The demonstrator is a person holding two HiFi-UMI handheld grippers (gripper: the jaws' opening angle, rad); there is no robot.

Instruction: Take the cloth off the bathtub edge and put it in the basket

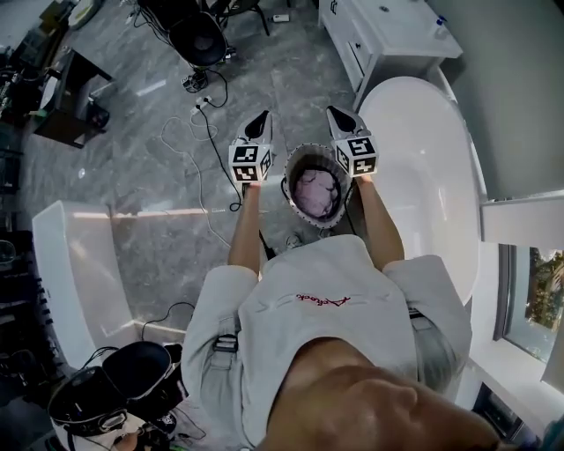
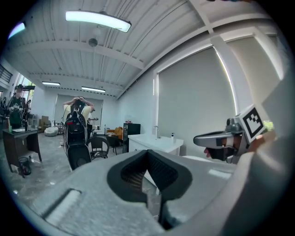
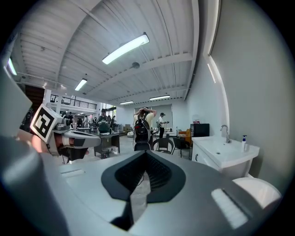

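Note:
A pink cloth (image 1: 317, 192) lies bunched inside the round dark-rimmed basket (image 1: 292, 169) on the floor beside the white bathtub (image 1: 423, 176). Both grippers are held up above the basket, one on each side of it, pointing nearly level. My left gripper (image 1: 262, 119) (image 2: 147, 156) is shut with nothing between its pads. My right gripper (image 1: 335, 113) (image 3: 144, 161) is shut and empty too. Each shows in the other's view: the right gripper (image 2: 216, 138) at the left gripper view's right, the left gripper (image 3: 76, 138) at the right gripper view's left. The bathtub edge in view carries no cloth.
A white vanity with a sink (image 1: 388, 26) stands beyond the tub. Cables (image 1: 198, 132) trail over the grey floor toward a black chair (image 1: 198, 40). A white fixture (image 1: 75, 264) sits at the left, black gear (image 1: 115, 388) at the bottom left. People stand far back (image 2: 78, 133).

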